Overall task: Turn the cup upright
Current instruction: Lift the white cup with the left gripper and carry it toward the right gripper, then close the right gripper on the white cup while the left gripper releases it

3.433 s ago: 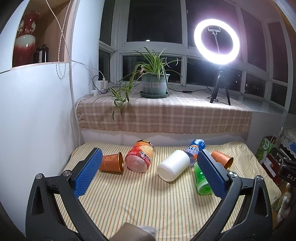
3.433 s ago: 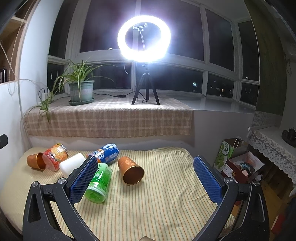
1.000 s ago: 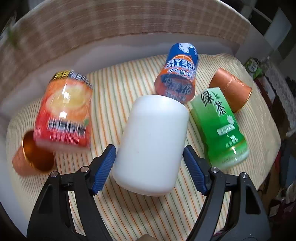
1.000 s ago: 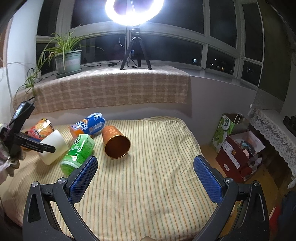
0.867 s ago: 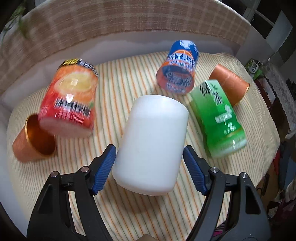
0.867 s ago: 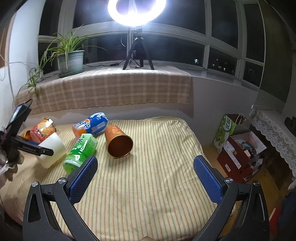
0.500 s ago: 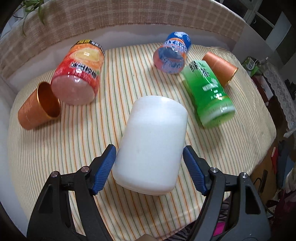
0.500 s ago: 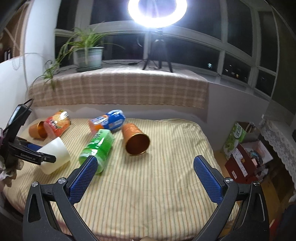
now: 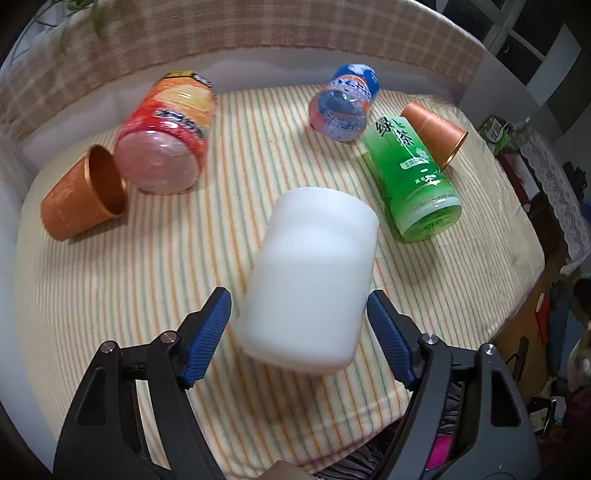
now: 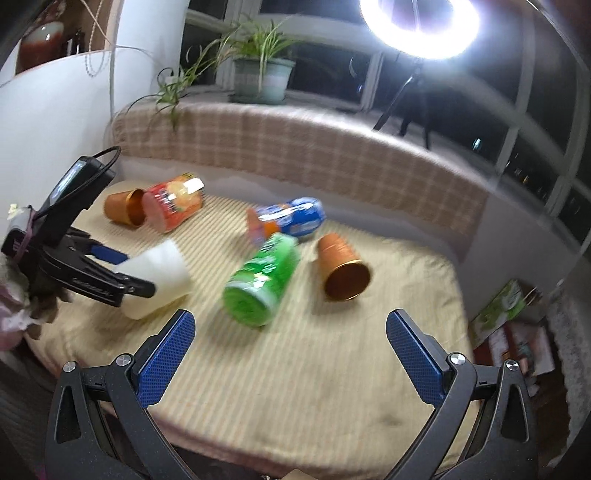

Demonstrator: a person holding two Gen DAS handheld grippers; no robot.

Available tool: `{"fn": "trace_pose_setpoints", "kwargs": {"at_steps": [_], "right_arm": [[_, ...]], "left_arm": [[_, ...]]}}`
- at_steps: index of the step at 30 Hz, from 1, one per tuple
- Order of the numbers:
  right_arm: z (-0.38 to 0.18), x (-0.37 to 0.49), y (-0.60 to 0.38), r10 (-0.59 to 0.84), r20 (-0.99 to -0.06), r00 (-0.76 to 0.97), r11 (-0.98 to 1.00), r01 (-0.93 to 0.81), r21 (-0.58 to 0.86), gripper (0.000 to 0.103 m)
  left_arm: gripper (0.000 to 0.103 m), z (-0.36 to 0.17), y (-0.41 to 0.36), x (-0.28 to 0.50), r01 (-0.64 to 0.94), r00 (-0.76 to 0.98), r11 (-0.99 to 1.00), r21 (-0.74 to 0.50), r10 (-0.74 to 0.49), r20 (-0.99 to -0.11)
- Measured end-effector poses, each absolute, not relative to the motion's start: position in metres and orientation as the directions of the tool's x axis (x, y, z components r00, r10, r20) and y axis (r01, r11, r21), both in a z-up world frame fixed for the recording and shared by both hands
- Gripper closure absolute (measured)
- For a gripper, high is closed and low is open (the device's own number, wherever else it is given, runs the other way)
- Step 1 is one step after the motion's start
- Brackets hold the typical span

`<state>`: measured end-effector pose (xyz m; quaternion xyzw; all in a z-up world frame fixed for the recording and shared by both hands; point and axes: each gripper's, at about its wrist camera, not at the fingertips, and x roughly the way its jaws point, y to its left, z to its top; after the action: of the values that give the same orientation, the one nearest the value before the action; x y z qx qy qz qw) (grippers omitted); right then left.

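A white cup (image 9: 310, 277) sits tilted between the blue pads of my left gripper (image 9: 297, 332), which is shut on it near its wide end. In the right wrist view the white cup (image 10: 159, 273) is held at the left, above the striped cloth, by the left gripper (image 10: 122, 273). My right gripper (image 10: 290, 354) is open and empty over the near part of the cloth. Two copper cups lie on their sides: one at the far left (image 9: 81, 199) (image 10: 123, 211), one at the right (image 9: 434, 133) (image 10: 341, 267).
On the striped cloth (image 9: 184, 295) lie a red-orange jar (image 9: 166, 136), a blue bottle (image 9: 343, 103) and a green tea bottle (image 9: 410, 177). A checked ledge (image 10: 295, 147) with a potted plant (image 10: 262, 77) and a ring light (image 10: 419, 26) stands behind. Boxes stand on the floor at the right (image 10: 509, 306).
My left gripper closed on the white cup and has lifted it back towards the near side. The right gripper has swung left and tilted down, staying open.
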<state>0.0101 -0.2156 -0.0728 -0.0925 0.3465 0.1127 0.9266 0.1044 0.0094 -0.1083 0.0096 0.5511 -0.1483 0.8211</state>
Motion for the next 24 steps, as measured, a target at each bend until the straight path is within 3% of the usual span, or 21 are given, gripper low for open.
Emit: {"fn": "trace_pose_setpoints", "kwargs": {"at_steps": [13, 24], "right_arm": [[-0.111, 0.042, -0.162, 0.349, -0.834, 0.427, 0.933, -0.244, 0.265, 0.0], [-0.141, 0.08, -0.124, 0.343, -0.881, 0.325, 0.936, -0.046, 0.348, 0.0]], "left_arm": [[0.024, -0.078, 0.086, 0.009, 0.137, 0.496, 0.98, -0.145, -0.195, -0.846], [0.024, -0.092, 0.115, -0.031, 0.047, 0.53, 0.991, -0.123, -0.129, -0.838]]}}
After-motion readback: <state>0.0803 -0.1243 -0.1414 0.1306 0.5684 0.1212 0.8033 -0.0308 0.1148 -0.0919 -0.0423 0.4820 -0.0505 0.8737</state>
